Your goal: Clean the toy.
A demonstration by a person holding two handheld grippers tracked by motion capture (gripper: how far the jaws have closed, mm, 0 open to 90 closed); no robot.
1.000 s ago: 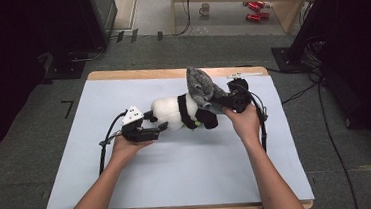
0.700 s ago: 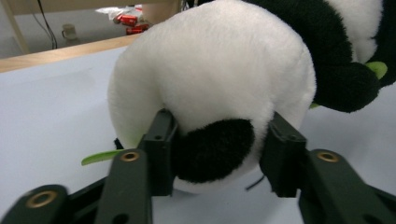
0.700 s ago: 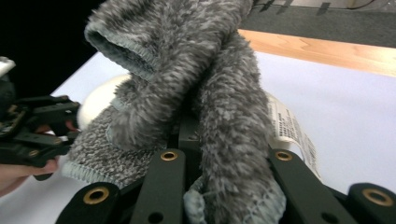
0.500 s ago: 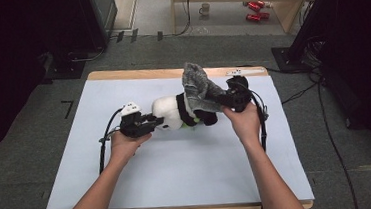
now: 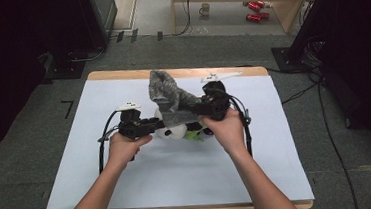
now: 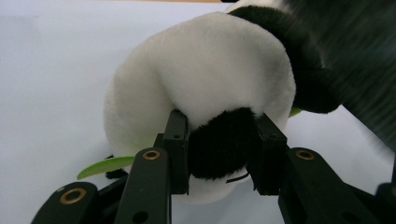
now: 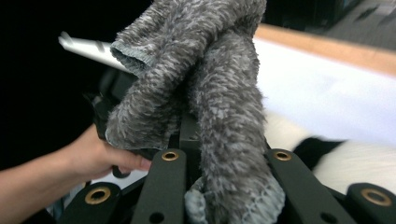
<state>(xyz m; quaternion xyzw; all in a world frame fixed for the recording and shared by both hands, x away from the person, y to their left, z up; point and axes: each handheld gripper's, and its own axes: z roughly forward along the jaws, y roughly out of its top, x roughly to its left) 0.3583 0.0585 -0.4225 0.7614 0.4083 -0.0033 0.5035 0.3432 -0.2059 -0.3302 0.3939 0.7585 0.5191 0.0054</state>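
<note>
Both grippers loaded over the white table [image 5: 130, 189].
Left gripper [image 6: 219, 154] pinches the plush panda [image 6: 201, 84] by a black limb; right gripper [image 7: 224, 158] clamps the grey cloth [image 7: 201, 79].

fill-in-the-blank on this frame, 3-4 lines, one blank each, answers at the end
1. The left hand-held gripper is shut on a black part of the plush ____.
2. The right hand-held gripper holds a fuzzy cloth coloured ____.
3. A thin ____ leaf sticks out from under the toy.
4. The sheet covering the table is ____.

Missing words: panda; grey; green; white
</note>
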